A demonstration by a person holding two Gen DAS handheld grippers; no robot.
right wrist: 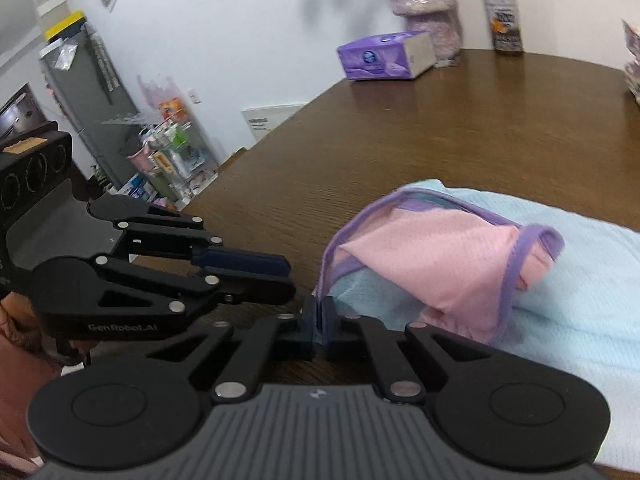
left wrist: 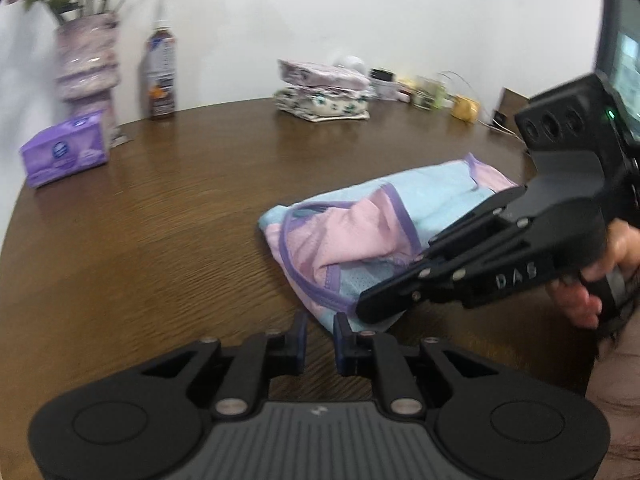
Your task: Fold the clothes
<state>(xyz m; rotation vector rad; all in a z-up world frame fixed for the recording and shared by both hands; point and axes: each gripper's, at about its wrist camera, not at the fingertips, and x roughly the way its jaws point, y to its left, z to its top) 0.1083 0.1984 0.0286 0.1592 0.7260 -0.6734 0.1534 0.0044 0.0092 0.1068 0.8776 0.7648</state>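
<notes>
A light-blue and pink garment with purple trim (left wrist: 360,224) lies partly folded on the brown wooden table (left wrist: 160,220). In the right wrist view my right gripper (right wrist: 320,320) is shut on the near purple-trimmed edge of the garment (right wrist: 440,256). The left wrist view shows the right gripper (left wrist: 362,308) coming in from the right, held by a hand, its tip at the garment's near corner. My left gripper (left wrist: 320,332) hovers just in front of that corner, slightly open, with only table showing in the gap. From the right wrist view the left gripper (right wrist: 290,278) sits just left of the right one.
A stack of folded clothes (left wrist: 320,96) sits at the table's back. A purple tissue pack (left wrist: 64,152), a bottle (left wrist: 162,76) and a vase of flowers (left wrist: 88,60) stand at the far left. Small items (left wrist: 428,92) line the back right. A cluttered shelf (right wrist: 172,152) stands beyond the table edge.
</notes>
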